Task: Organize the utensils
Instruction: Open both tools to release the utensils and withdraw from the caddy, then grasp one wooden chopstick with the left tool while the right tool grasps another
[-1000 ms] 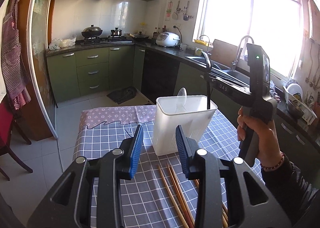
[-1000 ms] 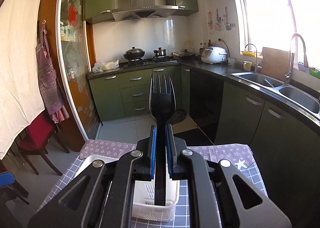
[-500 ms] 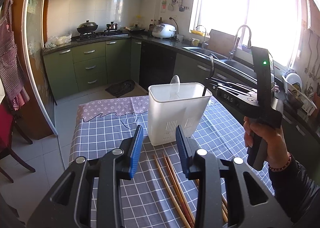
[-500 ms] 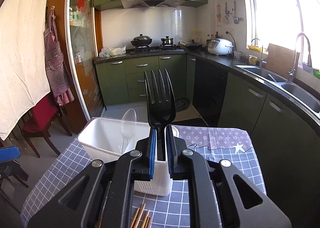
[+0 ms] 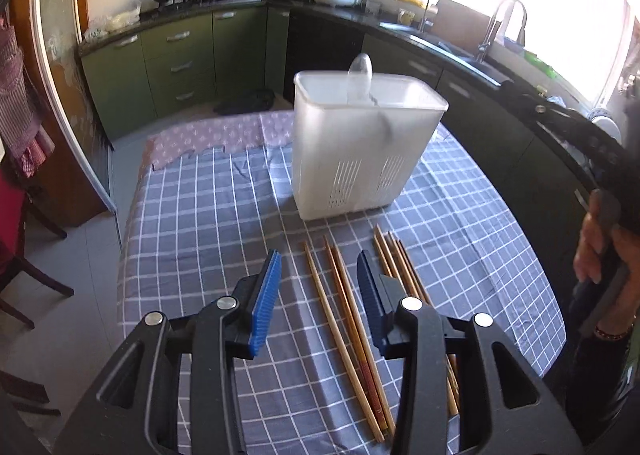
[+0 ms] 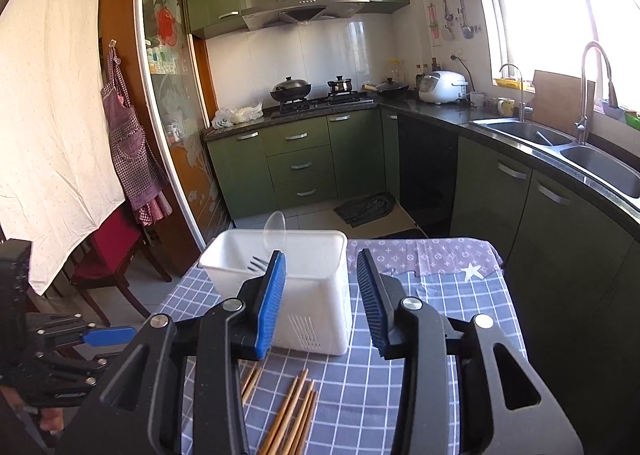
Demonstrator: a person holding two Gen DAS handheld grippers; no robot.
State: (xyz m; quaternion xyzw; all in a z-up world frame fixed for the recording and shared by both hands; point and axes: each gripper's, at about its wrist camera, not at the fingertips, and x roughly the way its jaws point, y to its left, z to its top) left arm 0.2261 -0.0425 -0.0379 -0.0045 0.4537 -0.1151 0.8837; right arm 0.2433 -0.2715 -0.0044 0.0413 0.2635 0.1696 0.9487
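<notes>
A white plastic utensil holder (image 5: 360,147) stands on the checked tablecloth; it also shows in the right wrist view (image 6: 316,291). A clear plastic spoon (image 5: 360,73) sticks up from it, and black fork tines (image 6: 256,264) show inside it. Several wooden chopsticks (image 5: 348,319) lie on the cloth in front of the holder, also in the right wrist view (image 6: 294,415). My left gripper (image 5: 318,297) is open and empty above the chopsticks. My right gripper (image 6: 320,295) is open and empty, above and just in front of the holder.
The table (image 5: 200,223) has its left edge beside red chairs (image 6: 108,251). Green kitchen cabinets (image 6: 296,163) and a sink counter (image 6: 560,151) lie beyond. The hand with the right gripper shows at the right edge of the left wrist view (image 5: 600,255).
My right gripper has opened and let go of the black fork, which now sits in the holder. My left gripper has tilted down toward the chopsticks.
</notes>
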